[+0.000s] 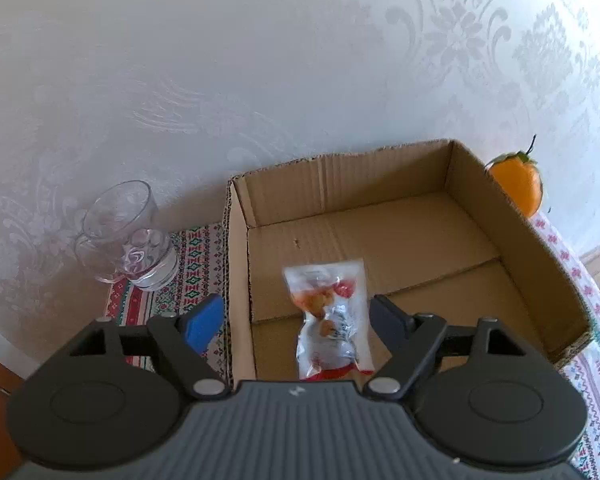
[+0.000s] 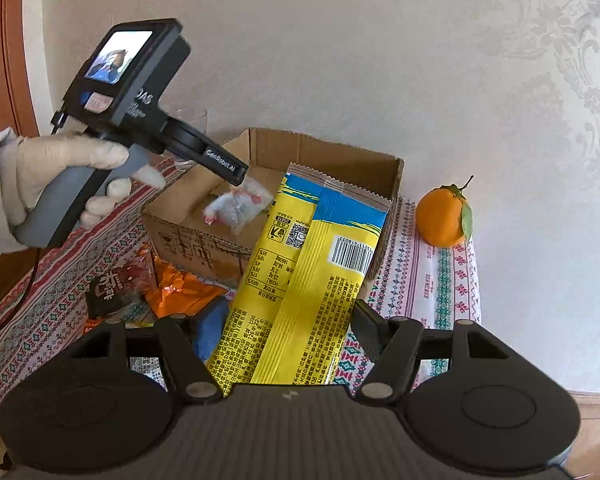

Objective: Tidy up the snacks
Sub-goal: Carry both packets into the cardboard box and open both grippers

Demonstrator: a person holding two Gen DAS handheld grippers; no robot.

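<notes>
Clamped between the right gripper [image 2: 288,336] is a long yellow snack packet [image 2: 300,280], glossy and crinkle-sealed at its far end, which leans over the near rim of the cardboard box [image 2: 204,236]; it wants lifting clear of that soft corrugated wall, then laying flat beside the small clear pouch [image 1: 330,320] on the box floor. Spread wide and empty, the left gripper [image 1: 296,316] hovers just over that pouch, and should back away to give room.

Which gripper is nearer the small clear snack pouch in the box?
Left. The left gripper hangs open directly over the pouch; the right gripper holds a yellow packet outside the box.
</notes>
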